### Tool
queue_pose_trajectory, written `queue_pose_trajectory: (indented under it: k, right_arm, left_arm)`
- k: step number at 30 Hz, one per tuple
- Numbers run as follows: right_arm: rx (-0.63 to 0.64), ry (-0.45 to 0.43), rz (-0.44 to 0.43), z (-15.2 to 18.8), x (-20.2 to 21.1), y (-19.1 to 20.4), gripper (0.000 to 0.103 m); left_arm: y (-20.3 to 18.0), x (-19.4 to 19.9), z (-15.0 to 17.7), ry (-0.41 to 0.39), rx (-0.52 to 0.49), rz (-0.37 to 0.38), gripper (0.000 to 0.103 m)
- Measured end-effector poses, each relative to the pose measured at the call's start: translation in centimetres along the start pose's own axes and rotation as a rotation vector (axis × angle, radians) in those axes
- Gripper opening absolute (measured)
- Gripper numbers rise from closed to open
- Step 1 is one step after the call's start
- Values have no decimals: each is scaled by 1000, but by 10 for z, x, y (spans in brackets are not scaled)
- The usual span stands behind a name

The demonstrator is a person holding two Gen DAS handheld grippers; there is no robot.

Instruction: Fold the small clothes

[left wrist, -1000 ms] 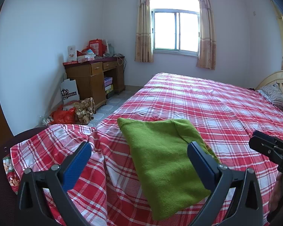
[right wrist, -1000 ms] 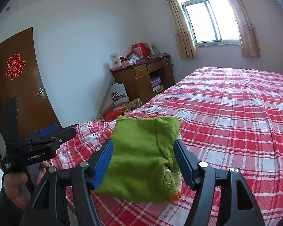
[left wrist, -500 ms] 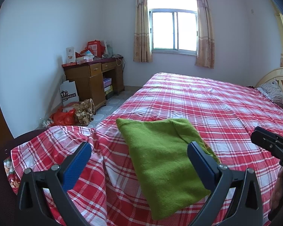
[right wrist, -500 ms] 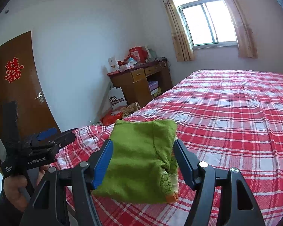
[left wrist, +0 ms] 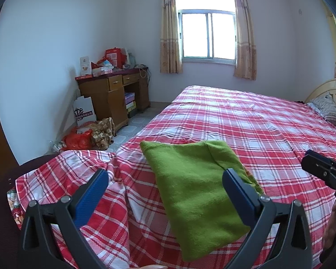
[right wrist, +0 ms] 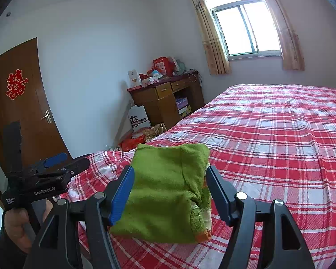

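Bedroom with white walls, a curtained window, a cluttered wooden desk in the corner and a brown door bearing a red paper cutout. Big bed under a red-and-white plaid sheet fills most of both views. Folded green garment lies flat on the sheet near the bed's near corner, an orange-trimmed patterned edge showing at its lower right in the right wrist view. Left tool hovers above the near end of the garment, blue-padded jaws spread wide, nothing gripped; pads clear of the cloth. Right tool likewise sits over the garment with jaws well apart and empty, the green fabric seen between the fingers but lying on the bed below them. Left tool also shows at the left edge of the right wrist view, held by a hand; its jaws look open from that side angle, though it is hard to judge there. Pillow by the headboard at far right. Bags and a red plastic sack on the floor by the desk.
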State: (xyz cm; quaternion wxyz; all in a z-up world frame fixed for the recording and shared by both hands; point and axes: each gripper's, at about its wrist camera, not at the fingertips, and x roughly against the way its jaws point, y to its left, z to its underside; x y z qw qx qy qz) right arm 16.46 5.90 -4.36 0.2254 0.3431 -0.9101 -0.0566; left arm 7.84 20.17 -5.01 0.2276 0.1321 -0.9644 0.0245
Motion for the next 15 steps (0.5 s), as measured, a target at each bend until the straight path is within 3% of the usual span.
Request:
queue_pose_trajectory:
  k: [15]
  right_arm:
    - [9, 38, -5, 5, -6, 2, 67]
  left_arm:
    - [1, -5, 4, -10, -31, -28, 103]
